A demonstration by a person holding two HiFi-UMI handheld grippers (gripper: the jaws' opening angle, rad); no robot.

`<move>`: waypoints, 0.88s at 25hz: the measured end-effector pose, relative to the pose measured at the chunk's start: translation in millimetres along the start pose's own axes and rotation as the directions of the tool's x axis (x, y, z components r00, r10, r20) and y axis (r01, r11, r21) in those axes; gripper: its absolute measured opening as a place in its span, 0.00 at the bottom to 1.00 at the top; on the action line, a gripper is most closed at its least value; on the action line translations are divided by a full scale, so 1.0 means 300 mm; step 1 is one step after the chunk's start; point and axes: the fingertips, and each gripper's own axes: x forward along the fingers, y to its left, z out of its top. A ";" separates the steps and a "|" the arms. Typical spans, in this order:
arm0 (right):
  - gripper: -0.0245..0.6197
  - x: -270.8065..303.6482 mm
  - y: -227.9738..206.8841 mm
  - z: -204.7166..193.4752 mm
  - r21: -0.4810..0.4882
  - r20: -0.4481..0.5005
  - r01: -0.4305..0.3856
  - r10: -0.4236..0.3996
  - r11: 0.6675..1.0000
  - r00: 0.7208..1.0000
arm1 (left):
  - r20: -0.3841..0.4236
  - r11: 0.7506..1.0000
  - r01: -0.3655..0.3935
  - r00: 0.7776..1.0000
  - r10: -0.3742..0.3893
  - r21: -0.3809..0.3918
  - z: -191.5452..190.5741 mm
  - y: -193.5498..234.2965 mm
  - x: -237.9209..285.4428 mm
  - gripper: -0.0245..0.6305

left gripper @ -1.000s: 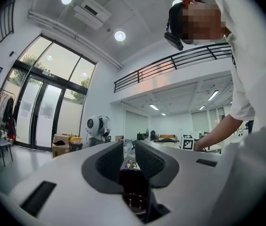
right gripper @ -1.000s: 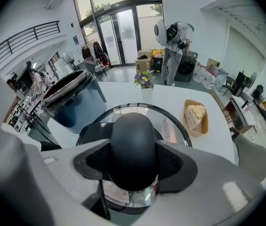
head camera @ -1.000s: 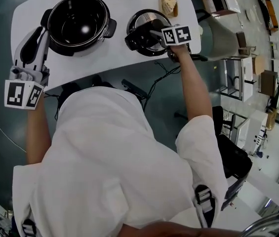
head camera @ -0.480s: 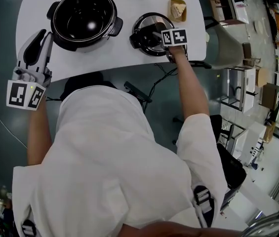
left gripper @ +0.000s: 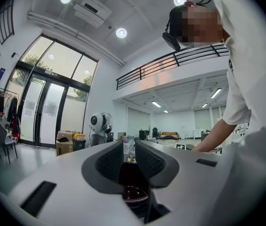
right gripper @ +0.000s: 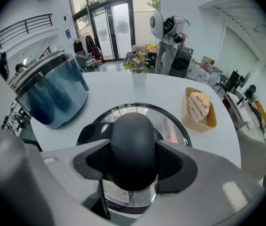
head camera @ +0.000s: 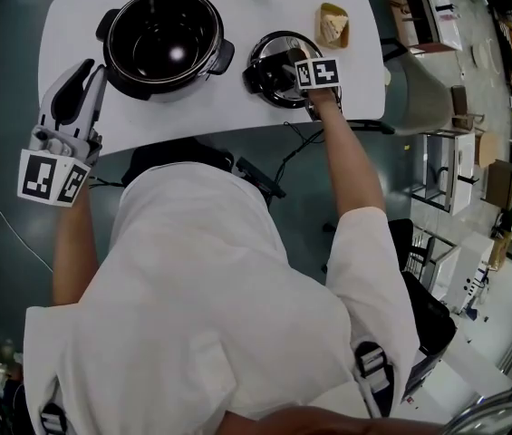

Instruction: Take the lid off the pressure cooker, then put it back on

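Lid (head camera: pixel 272 45), lower than a second ago, right gripper (head camera: pixel 284 65) clamped on its black knob (right gripper: pixel 132 140), beside open cooker (head camera: pixel 165 39) on white table (head camera: pixel 210 107); left gripper (head camera: pixel 92 69) closed empty, unmoved; grey floor (head camera: pixel 2 152), glass doors (left gripper: pixel 52 102).

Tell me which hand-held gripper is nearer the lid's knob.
Right. The right hand-held gripper is clamped on the knob itself. The left hand-held gripper is by the table's left edge, beyond the open pot.
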 end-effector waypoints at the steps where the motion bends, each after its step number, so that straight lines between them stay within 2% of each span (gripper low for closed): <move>1: 0.47 0.004 -0.001 0.002 -0.001 -0.001 0.002 -0.002 1.000 1.000 | 0.000 1.000 -0.001 1.000 0.001 0.000 0.000 0.005 -0.003 0.14; 5: 0.47 0.023 -0.005 0.000 -0.008 -0.008 0.006 -0.007 1.000 1.000 | -0.004 1.000 -0.005 1.000 0.005 -0.007 -0.018 0.011 -0.011 0.14; 12: 0.47 0.035 -0.017 -0.017 0.048 0.014 0.004 -0.005 0.999 1.000 | 0.013 1.000 0.026 1.000 -0.025 -0.005 -0.009 -0.022 0.003 0.15; 18: 0.47 0.042 -0.014 -0.007 0.045 0.007 0.005 -0.006 0.999 1.000 | 0.023 0.998 0.045 0.999 -0.044 -0.046 -0.031 -0.028 0.015 0.14; 20: 0.47 0.047 -0.010 -0.010 0.048 -0.004 -0.016 0.016 0.999 1.000 | 0.025 0.997 0.057 0.998 -0.056 -0.052 -0.038 -0.036 0.013 0.14; 22: 0.48 0.041 -0.006 -0.012 0.080 -0.006 -0.071 0.072 0.994 0.997 | 0.021 0.996 0.067 0.998 -0.066 -0.060 -0.046 -0.035 0.007 0.15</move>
